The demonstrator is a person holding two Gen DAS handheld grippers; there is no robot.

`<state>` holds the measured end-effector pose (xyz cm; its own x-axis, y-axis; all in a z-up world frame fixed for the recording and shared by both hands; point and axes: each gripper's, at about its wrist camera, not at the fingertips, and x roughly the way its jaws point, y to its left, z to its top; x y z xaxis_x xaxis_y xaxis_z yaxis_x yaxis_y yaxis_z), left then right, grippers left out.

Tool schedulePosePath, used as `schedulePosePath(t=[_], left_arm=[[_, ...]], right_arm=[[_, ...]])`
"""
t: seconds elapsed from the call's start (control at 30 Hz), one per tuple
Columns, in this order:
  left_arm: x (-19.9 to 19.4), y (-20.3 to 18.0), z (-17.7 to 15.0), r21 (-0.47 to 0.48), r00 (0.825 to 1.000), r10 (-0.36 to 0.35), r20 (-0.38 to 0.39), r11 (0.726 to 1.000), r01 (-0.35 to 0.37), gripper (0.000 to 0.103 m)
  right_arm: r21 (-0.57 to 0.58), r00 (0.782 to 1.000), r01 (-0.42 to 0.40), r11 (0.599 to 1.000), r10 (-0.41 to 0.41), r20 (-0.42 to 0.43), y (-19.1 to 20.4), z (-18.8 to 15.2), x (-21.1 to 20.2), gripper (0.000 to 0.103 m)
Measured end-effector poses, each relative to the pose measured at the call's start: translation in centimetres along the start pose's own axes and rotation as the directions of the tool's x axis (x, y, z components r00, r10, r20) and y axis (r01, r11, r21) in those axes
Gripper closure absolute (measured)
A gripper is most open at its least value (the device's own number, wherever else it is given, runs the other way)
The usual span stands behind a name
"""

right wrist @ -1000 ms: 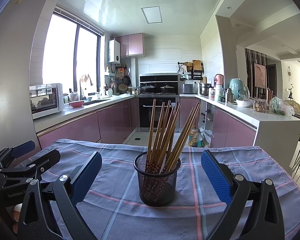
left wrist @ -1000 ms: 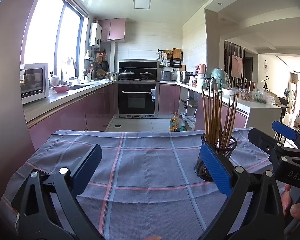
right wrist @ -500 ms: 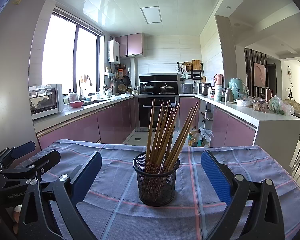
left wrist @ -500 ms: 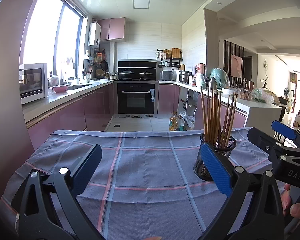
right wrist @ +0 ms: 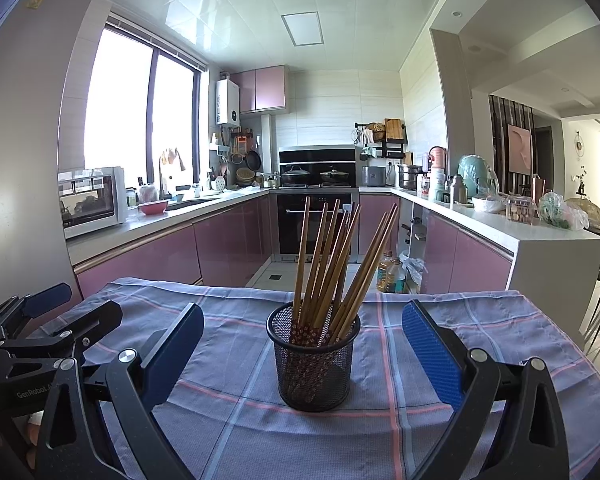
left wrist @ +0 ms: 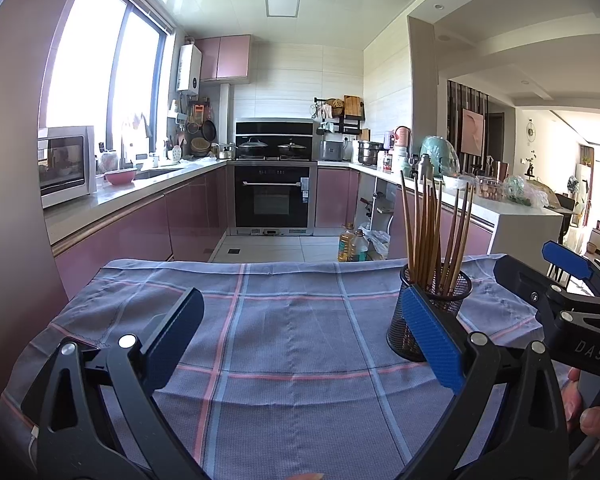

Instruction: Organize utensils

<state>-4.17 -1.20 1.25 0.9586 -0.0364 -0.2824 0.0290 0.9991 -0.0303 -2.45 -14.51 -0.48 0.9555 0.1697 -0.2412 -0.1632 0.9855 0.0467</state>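
Note:
A black mesh cup (right wrist: 314,360) full of several brown chopsticks (right wrist: 332,256) stands upright on a blue checked cloth (right wrist: 228,412). My right gripper (right wrist: 300,356) is open and empty, its blue pads wide on either side of the cup and nearer the camera. In the left wrist view the cup (left wrist: 430,312) stands behind the right pad. My left gripper (left wrist: 300,344) is open and empty over bare cloth (left wrist: 292,332), left of the cup. The right gripper (left wrist: 556,292) shows at that view's right edge; the left gripper (right wrist: 40,320) shows at the right wrist view's left edge.
The cloth covers a table whose far edge drops to the kitchen floor. Pink cabinets and counters run along both sides, with an oven (right wrist: 316,220) at the back. Oil bottles (right wrist: 388,276) stand on the floor past the table.
Both grippers have barely moved. The cup and chopsticks stand as before.

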Motion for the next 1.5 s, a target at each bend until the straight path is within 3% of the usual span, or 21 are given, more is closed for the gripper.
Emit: schedulePosePath(t=[1.5], left_arm=[[0.06, -0.34, -0.2, 0.004, 1.0, -0.001, 0.0, 1.0, 0.001, 0.006]], right_arm=[[0.001, 1.0, -0.001, 1.0, 0.001, 0.002, -0.23, -0.12, -0.04, 0.007]])
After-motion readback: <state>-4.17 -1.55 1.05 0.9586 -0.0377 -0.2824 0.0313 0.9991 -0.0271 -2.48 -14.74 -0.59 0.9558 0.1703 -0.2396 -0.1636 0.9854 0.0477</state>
